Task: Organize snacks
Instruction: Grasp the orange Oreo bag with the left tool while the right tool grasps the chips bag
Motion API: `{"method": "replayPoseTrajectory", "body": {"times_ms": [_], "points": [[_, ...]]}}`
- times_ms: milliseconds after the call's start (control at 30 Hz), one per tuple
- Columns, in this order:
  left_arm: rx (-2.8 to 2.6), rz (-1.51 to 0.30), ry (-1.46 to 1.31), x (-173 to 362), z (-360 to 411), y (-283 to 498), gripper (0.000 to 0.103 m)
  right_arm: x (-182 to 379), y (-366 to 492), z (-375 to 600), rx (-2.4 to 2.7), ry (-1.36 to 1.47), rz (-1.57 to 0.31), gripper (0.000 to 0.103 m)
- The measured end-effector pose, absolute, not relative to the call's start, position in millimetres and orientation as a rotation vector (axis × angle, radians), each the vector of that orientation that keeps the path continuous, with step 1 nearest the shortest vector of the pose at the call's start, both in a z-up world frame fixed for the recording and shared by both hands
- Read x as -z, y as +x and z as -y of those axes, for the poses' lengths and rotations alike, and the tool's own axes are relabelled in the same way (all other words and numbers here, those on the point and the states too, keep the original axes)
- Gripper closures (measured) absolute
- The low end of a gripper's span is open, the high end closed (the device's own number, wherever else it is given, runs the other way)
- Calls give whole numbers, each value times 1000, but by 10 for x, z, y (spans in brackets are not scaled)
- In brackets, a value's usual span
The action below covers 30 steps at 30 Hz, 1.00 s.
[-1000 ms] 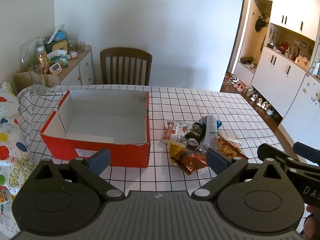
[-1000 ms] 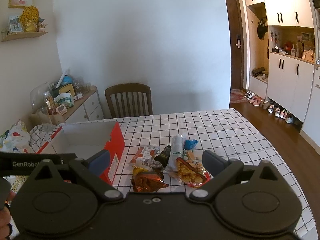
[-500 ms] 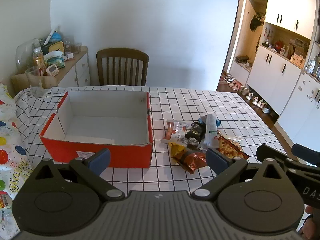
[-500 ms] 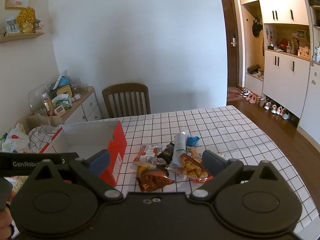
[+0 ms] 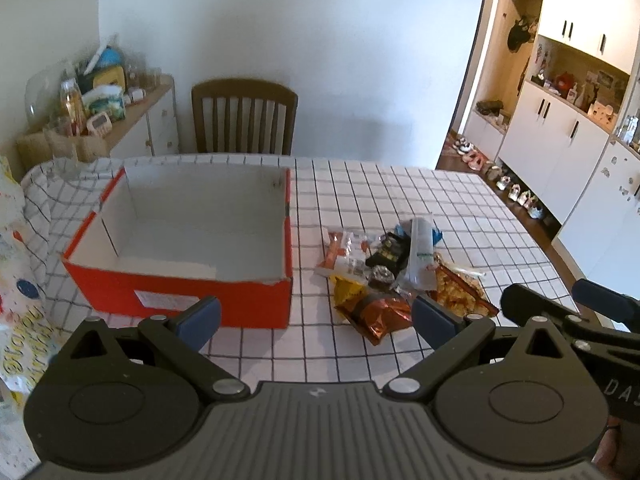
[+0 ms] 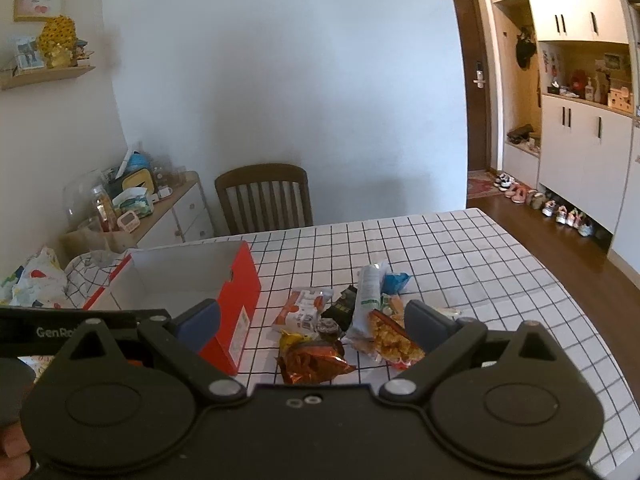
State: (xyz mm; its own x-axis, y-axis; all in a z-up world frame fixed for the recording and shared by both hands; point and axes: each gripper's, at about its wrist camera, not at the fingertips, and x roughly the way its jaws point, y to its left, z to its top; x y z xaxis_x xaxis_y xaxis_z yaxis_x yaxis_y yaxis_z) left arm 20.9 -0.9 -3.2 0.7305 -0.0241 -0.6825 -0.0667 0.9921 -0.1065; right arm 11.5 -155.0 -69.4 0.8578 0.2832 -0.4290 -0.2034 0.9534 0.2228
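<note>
A white wall and white cabinets are framing the room. A grid-checked tablecloth is covering the table, carrying an open red box with a snack pile lying beside it. Left gripper and right gripper are hovering wide apart, gripping nothing.

Open box on the left of the table, heap of snack packets just right of it, chair behind the table's far edge, cluttered sideboard left of the chair, cupboards at far right.
</note>
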Motion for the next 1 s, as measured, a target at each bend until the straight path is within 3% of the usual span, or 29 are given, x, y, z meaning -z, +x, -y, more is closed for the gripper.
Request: {"method": "replayPoseTrajectory", "body": {"times_ms": [433, 1000], "points": [[-14, -897, -165, 405, 281, 626, 1, 1011, 471, 1918, -255, 163, -571, 4], [3, -1134, -139, 1090, 648, 1597, 1, 1684, 1093, 2174, -302, -52, -708, 14]]}}
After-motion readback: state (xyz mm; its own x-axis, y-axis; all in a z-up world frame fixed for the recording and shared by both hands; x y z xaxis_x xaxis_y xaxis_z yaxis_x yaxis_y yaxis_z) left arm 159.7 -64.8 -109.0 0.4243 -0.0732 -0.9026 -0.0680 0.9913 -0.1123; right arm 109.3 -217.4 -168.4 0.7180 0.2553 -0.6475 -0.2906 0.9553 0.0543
